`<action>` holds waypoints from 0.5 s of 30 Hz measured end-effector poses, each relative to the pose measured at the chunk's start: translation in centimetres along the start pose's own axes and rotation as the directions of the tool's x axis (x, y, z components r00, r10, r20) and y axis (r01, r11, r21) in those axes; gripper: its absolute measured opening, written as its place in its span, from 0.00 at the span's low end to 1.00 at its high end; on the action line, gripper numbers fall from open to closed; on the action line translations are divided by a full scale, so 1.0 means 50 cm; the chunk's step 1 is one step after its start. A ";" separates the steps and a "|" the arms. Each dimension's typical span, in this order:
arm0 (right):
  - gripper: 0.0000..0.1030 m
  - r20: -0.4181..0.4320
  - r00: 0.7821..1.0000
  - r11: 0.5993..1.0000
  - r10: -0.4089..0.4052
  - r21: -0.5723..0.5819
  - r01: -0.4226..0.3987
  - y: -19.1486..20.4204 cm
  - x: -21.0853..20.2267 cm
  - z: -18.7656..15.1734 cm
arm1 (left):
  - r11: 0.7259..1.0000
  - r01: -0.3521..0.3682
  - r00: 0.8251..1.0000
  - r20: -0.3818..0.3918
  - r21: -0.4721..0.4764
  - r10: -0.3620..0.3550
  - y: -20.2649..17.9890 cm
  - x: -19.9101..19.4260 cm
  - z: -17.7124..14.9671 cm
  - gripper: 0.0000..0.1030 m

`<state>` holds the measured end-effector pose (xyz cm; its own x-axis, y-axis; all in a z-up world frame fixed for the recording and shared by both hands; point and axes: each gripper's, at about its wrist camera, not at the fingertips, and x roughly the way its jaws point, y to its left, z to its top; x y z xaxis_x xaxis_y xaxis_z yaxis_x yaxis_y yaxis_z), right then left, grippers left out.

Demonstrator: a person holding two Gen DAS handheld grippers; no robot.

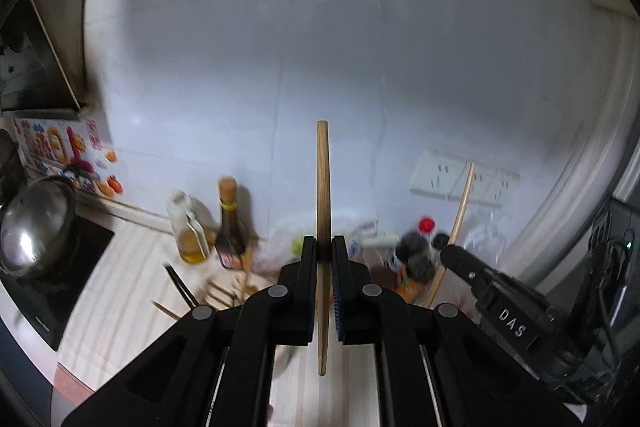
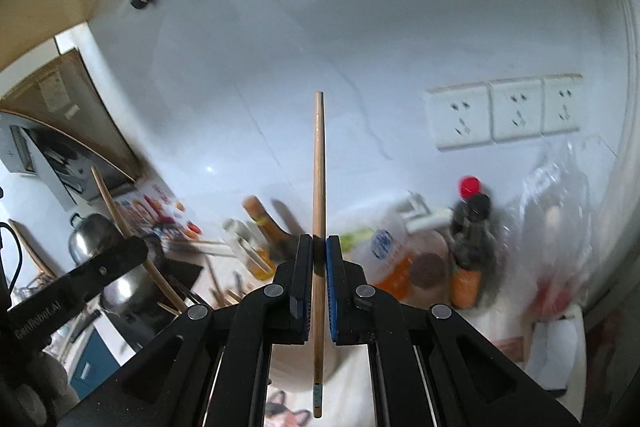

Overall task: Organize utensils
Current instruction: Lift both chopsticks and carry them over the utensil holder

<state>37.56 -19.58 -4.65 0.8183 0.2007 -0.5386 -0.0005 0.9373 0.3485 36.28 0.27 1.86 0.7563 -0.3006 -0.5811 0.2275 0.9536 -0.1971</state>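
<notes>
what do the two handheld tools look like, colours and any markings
Both are black plastic two-finger tools with round grey pivot pins on angled linkage arms and blue ribbed pads inside the fingers. The right tool carries white "DAS" lettering; the left tool carries faint "GenRobot.AI" lettering. Thin black cables run beside each.

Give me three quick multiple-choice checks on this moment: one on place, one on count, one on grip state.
1. Where are the wall sockets? A on the counter; B on the white wall; C on the pot.
2. How many sockets sit in that row? A one; B three; C five.
3. What is the right gripper doing? A open, holding nothing; B shut on a chopstick; C shut on a bottle.

Answers: 1 B, mounted above the counter clutter. 2 B, three plates side by side. 3 B, pads pinch the upright stick; the left gripper holds its own chopstick.
</notes>
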 end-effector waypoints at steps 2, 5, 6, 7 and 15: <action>0.06 0.020 1.000 1.000 0.022 -0.004 -0.022 0.022 0.000 0.010 | 1.000 -0.013 1.000 0.022 -0.004 0.013 0.015 -0.013 0.020 0.04; 0.06 0.049 0.997 0.998 0.056 -0.016 -0.055 0.066 0.009 0.023 | 0.999 -0.043 0.998 0.047 -0.018 0.044 0.046 -0.028 0.045 0.04; 0.06 0.055 0.996 0.997 0.071 -0.019 -0.070 0.082 0.016 0.025 | 0.998 -0.055 0.997 0.053 -0.022 0.056 0.058 -0.031 0.051 0.04; 0.06 0.059 0.995 0.997 0.079 -0.021 -0.078 0.092 0.023 0.026 | 0.997 -0.074 0.995 0.060 -0.027 0.076 0.076 -0.032 0.059 0.04; 0.06 0.086 0.983 0.987 0.160 -0.051 -0.156 0.192 0.095 -0.004 | 0.986 -0.143 0.989 0.025 -0.088 0.145 0.191 0.004 0.062 0.04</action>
<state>41.34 -9.57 -4.02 0.8539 0.3225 -0.4084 -0.1571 0.9079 0.3885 40.50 9.37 2.30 0.7963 -0.1583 -0.5838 0.0625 0.9815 -0.1809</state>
